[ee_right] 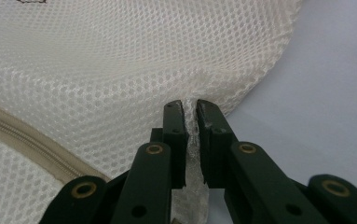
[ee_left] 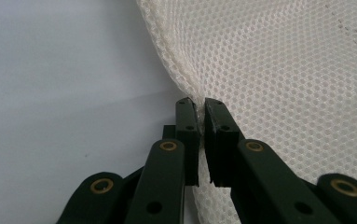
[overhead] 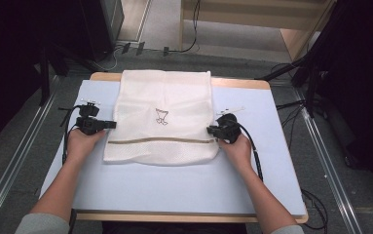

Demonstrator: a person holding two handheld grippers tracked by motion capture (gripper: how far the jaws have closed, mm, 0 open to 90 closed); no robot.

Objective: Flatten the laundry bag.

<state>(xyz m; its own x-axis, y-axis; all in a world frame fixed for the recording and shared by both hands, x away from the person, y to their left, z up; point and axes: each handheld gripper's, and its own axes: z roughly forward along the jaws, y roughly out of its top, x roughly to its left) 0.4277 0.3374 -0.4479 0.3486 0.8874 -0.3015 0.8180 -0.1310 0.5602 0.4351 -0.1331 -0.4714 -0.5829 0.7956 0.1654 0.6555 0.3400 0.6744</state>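
Note:
A white mesh laundry bag [overhead: 164, 117] with a beige zipper [overhead: 162, 141] and a small printed emblem [overhead: 161, 116] lies flat on the light blue table top [overhead: 174, 185]. My left gripper [overhead: 111, 125] is shut on the bag's left edge; in the left gripper view the mesh hem [ee_left: 176, 60] is pinched between the black jaws of that gripper [ee_left: 200, 103]. My right gripper [overhead: 212, 130] is shut on the bag's right edge, just above the zipper's end. In the right gripper view a fold of mesh [ee_right: 120, 93] is squeezed between the jaws of that gripper [ee_right: 190, 105], with the zipper [ee_right: 22, 135] at the left.
The table [overhead: 281, 146] has a wooden rim and stands on a grey floor. Black stands and cables [overhead: 315, 87] flank it on the right, dark equipment [overhead: 43, 53] on the left. A wooden unit [overhead: 271, 19] stands behind.

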